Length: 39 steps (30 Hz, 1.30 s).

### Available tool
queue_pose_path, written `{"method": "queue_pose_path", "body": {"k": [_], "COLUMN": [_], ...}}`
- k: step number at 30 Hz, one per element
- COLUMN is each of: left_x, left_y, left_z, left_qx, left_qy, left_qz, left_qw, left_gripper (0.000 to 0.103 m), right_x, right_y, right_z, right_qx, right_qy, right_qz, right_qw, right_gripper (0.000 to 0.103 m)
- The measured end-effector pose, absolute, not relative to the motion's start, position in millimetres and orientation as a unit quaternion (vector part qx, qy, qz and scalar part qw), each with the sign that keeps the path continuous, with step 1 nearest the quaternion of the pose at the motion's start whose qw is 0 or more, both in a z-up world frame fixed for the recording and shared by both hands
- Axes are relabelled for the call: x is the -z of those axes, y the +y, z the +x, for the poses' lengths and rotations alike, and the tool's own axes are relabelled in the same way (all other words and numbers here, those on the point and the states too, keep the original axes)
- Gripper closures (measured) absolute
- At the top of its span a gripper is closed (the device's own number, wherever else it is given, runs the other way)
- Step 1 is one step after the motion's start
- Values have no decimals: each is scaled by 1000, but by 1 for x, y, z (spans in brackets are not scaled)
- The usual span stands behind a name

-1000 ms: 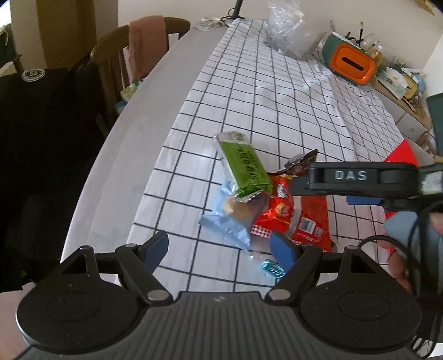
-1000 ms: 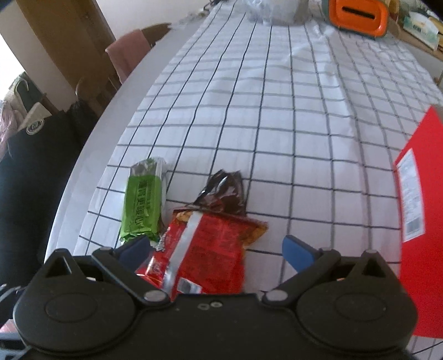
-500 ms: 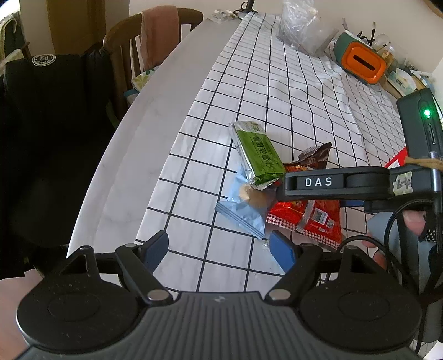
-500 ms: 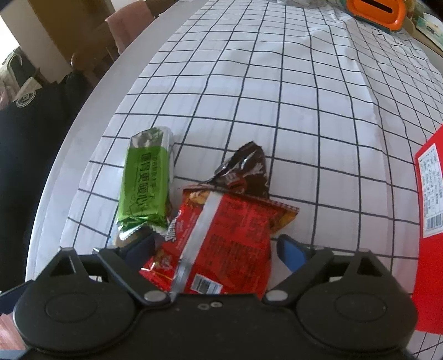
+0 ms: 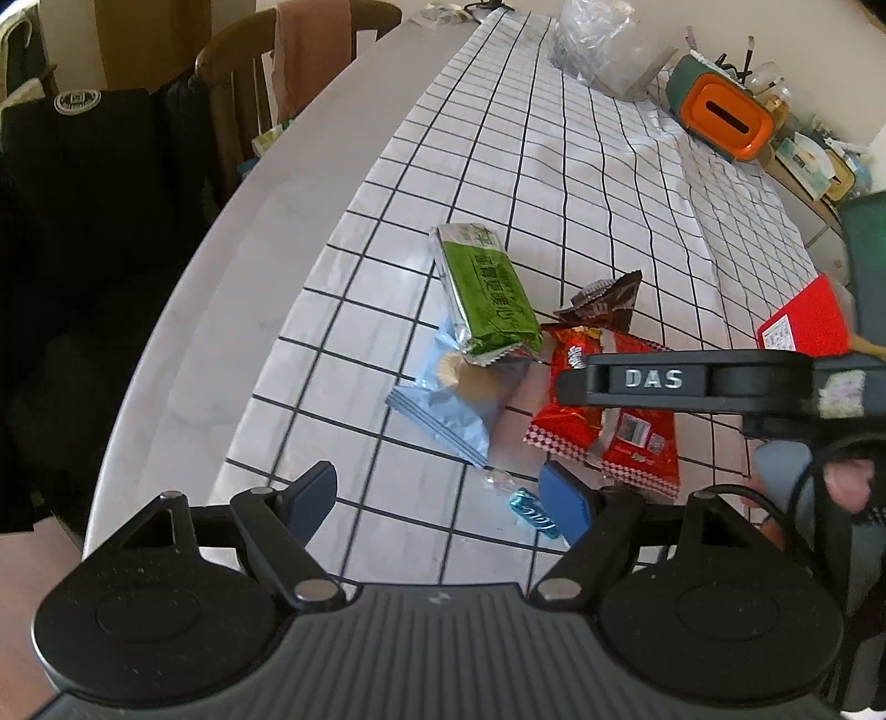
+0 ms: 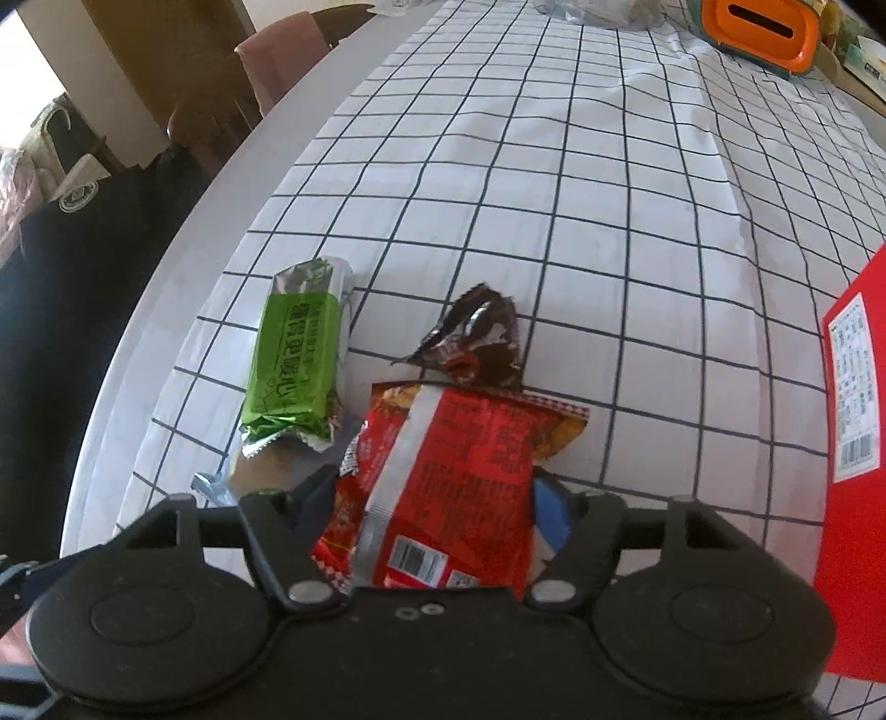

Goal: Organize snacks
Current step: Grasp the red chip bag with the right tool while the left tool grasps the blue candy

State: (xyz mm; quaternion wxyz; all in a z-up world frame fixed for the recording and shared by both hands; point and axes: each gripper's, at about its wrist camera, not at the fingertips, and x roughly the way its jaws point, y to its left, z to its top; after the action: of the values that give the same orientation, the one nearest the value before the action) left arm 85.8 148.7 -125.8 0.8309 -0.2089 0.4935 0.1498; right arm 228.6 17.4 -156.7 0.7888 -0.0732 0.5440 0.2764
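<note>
A red snack packet (image 6: 459,454) lies on the checked tablecloth (image 6: 554,194). My right gripper (image 6: 432,498) is over it, jaws closing, both pads meeting the packet's side edges. Beyond the packet lies a crumpled brown wrapper (image 6: 476,343). To its left a green bar (image 6: 293,365) rests partly on a light blue packet (image 6: 260,476). The left wrist view shows the same pile: green bar (image 5: 487,288), light blue packet (image 5: 443,410), red packet (image 5: 609,432). My left gripper (image 5: 437,493) stands open and empty, near a small blue candy (image 5: 529,512).
A red box (image 6: 853,443) lies at the right edge. Far back stand an orange and green box (image 5: 720,116) and a clear plastic bag (image 5: 598,50). The table's bare grey rim (image 5: 249,266) curves along the left, with a wooden chair (image 5: 288,72) and dark clothing beyond.
The right gripper's jaws have come in from wide apart to the red packet's sides, and it has drawn closer over the packet. The left gripper stays open.
</note>
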Motion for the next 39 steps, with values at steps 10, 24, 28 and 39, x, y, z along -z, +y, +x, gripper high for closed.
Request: {"method": "queue_pose_path", "body": {"k": [10,24,28,39], "left_x": [138,157,157,158], "left_y": [131,90,77,75], "left_z": [100,129,134,134], "left_qx": [-170,-236,-245,-261], "left_qy": [512,534,536,522], "left_qz": [-244,-242,-220,-217], "left_qw": [806,775,777,783], "left_gripper": [24,59,73,91], "right_x": [135,103,99,83], "right_y": [-23,-77,-93,-132], "right_z": [237,239,242,244], "right_qx": [-292,-319,-318,-331], "right_qy": [526,496,494,482], "right_qz": [-51,-22,-18,1], "right_qw": [797,807,809,811], "right_gripper": [32,32,32,32]}}
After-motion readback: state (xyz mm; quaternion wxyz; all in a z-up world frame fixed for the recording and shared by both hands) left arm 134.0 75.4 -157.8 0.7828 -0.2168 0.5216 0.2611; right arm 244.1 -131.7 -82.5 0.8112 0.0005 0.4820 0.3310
